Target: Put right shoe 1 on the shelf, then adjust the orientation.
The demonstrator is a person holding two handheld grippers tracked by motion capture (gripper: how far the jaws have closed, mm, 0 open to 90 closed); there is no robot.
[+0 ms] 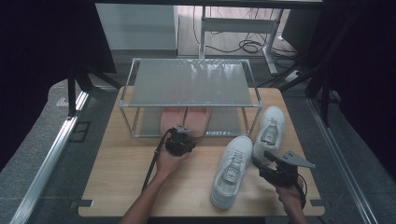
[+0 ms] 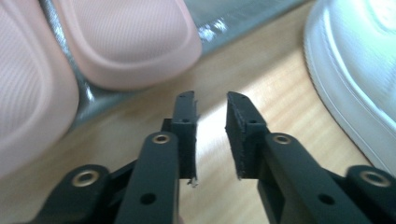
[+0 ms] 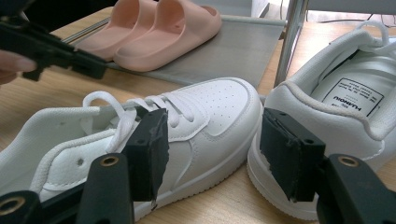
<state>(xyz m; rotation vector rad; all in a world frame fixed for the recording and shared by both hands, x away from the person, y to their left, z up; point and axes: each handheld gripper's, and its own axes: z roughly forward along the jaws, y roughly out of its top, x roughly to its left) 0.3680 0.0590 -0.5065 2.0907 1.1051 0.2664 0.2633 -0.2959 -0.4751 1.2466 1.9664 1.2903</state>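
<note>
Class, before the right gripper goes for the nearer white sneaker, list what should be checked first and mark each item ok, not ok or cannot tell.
1. Right gripper open wide enough: ok, jaws stand well apart.
2. Nearer white sneaker free to grasp: ok, nothing lies on it.
3. Second white sneaker out of the way: not ok, it sits close beside the first.
4. Left gripper empty: ok, jaws apart with nothing between.
5. Room on the rack's lower shelf beside the pink slippers: ok.
6. Top shelf free: ok.
</note>
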